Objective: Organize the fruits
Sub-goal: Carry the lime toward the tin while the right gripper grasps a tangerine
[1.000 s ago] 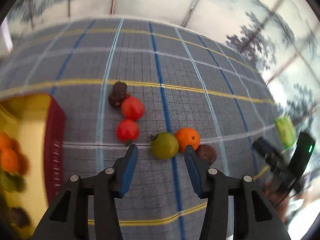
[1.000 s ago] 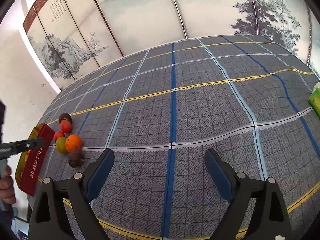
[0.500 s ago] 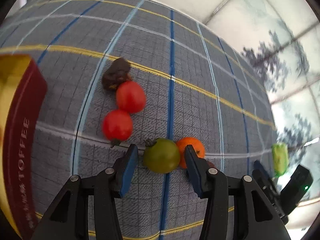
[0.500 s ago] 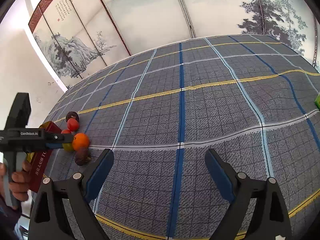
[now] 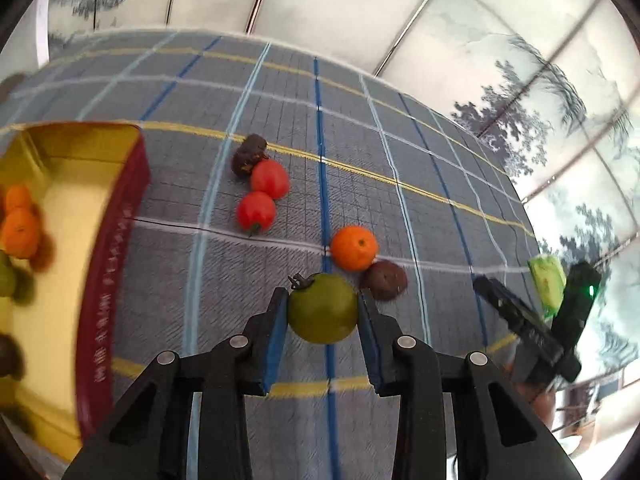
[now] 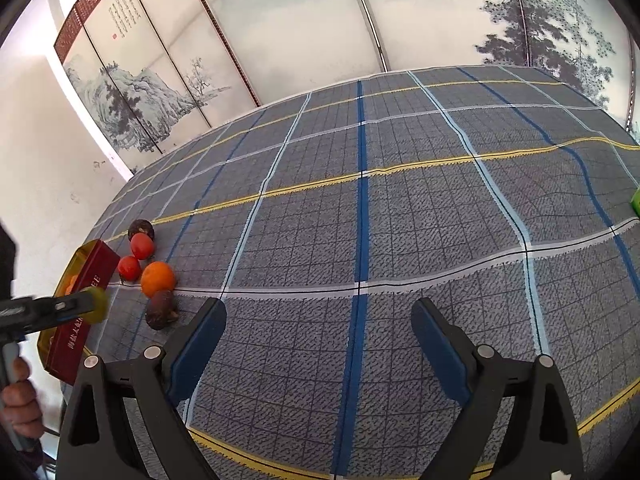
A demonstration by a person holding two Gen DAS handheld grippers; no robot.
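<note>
Fruits are lying partly on the tabletop (image 6: 400,220) and partly in a red-walled box (image 5: 116,264) with a yellow inside, sitting at the left of the left wrist view. The left tongs (image 5: 323,312) are clamping a green tomato (image 5: 322,307) between their blue pads, one pad pressing each side, with its dark stem pointing up toward the left pad. From the right wrist view the same green tomato (image 6: 97,305) is showing in the left tongs (image 6: 94,305) in front of the box (image 6: 80,320), and it is hard to tell how far above the cloth it is hanging. Just beyond the held tomato an orange (image 5: 354,248) is resting on the plaid cloth, touching a brown round fruit (image 5: 385,280) at its right. Farther back two red tomatoes (image 5: 262,198) are sitting side by side, the farther one touching a dark wrinkled fruit (image 5: 249,155). Inside the box, blurred orange fruits (image 5: 19,228) and some darker and greenish ones are lying near its left wall. A green packet (image 5: 547,280) is lying at the far right edge of the cloth, behind the dark body of the right tool. The right tongs (image 6: 318,336) are standing wide apart over bare cloth, gripping nothing, well apart from the fruit cluster at the left. A painted folding screen (image 6: 280,32) is standing behind the tabletop.
</note>
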